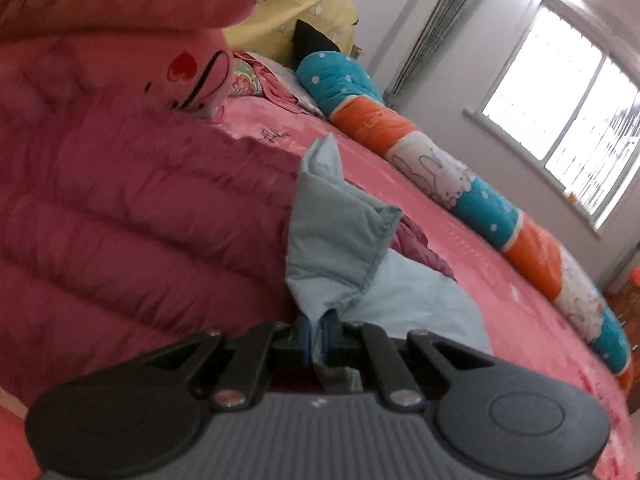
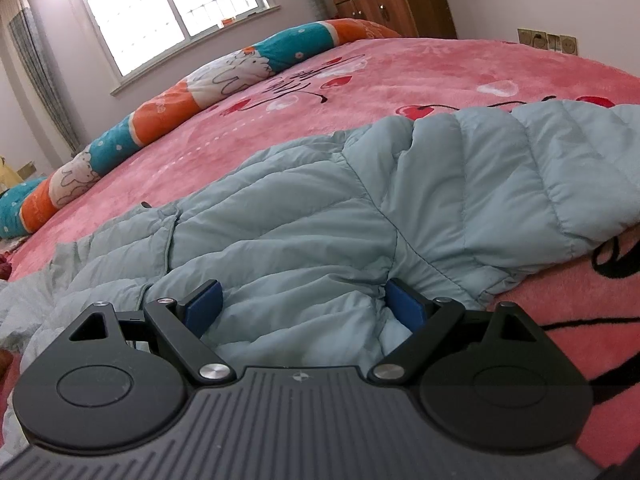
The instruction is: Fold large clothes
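Jaws first: the left gripper (image 1: 318,338) is pinched tight on an edge of the pale blue jacket (image 1: 336,236), and the cloth stands up toward 12 o'clock from the pinch. The right gripper (image 2: 304,304) is wide apart, pads (image 2: 206,300) pressed down into the jacket (image 2: 360,200) with a puffy bit between them, not squeezed yet. In the right view the jacket lies long on the pink bed (image 2: 400,76), from 8 o'clock to 2 o'clock. I think the right one must close next, since it is already sitting on the cloth.
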A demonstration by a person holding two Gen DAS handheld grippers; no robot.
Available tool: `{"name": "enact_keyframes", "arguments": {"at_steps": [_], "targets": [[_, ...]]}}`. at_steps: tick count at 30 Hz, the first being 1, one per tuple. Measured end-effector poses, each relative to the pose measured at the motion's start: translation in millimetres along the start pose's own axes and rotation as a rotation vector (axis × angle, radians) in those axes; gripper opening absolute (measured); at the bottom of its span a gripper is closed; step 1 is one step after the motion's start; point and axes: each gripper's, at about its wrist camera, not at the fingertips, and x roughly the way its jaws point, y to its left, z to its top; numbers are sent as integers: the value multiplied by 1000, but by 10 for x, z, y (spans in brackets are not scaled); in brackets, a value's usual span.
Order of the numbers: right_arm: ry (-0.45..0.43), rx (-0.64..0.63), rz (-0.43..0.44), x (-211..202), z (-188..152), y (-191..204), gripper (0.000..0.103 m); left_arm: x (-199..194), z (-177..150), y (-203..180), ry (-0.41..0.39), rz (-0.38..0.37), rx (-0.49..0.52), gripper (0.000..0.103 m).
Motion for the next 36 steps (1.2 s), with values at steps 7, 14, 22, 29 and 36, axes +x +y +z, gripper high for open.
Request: {"name": "enact_keyframes", "arguments": {"at_steps": [7, 14, 22, 29, 36], "targets": [[11, -19, -5, -11, 12, 10, 103, 62, -7, 63, -19, -65, -55, 16], [24, 22, 4, -176, 46, -55, 103, 129, -45, -155, -58, -64, 0, 68], [-1, 99, -34, -462, 8, -118, 103, 171, -81, -144, -63, 30, 17, 14], [-29, 109, -69, -431, -18, -223, 103, 148, -49, -60, -64, 100, -24, 3], [-71, 193, -59, -423, 55, -323, 103, -47, -10, -191, -97, 90, -41, 3]]}}
